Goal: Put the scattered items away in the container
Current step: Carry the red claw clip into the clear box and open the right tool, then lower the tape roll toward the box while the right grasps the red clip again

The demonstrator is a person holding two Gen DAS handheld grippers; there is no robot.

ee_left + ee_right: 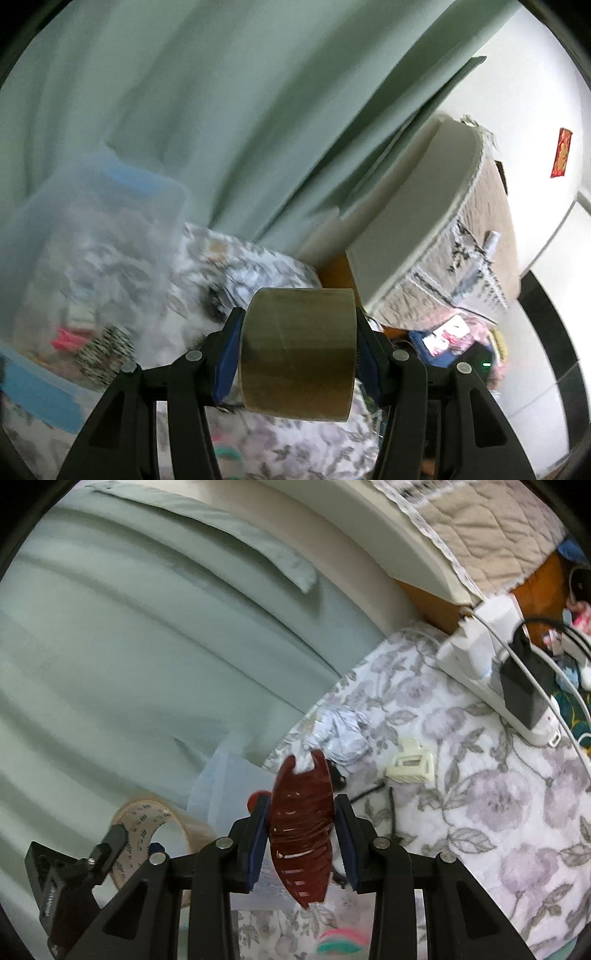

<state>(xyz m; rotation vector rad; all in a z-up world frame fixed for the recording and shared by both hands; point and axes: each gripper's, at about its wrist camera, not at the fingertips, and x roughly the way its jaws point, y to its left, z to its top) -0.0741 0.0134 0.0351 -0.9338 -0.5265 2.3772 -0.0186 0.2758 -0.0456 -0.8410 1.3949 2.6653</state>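
Note:
My left gripper (299,354) is shut on a roll of brown packing tape (297,352), held in the air above the floral cloth (288,443). The clear plastic container (99,236) with blue handles stands to its left, blurred, with small items inside. My right gripper (301,834) is shut on a dark red hair claw clip (301,830), held above the container's edge (229,775). The tape roll (155,830) and left gripper also show at the lower left of the right wrist view. On the cloth lie a crumpled paper (340,731), a cream hair clip (410,764) and black hairpins (391,808).
A green curtain (221,110) hangs behind. A white power strip (495,679) with plugs and cables lies at the right. A quilted beige cover (476,254) over a white board rises at the right. A teal and pink item (340,941) lies at the cloth's near edge.

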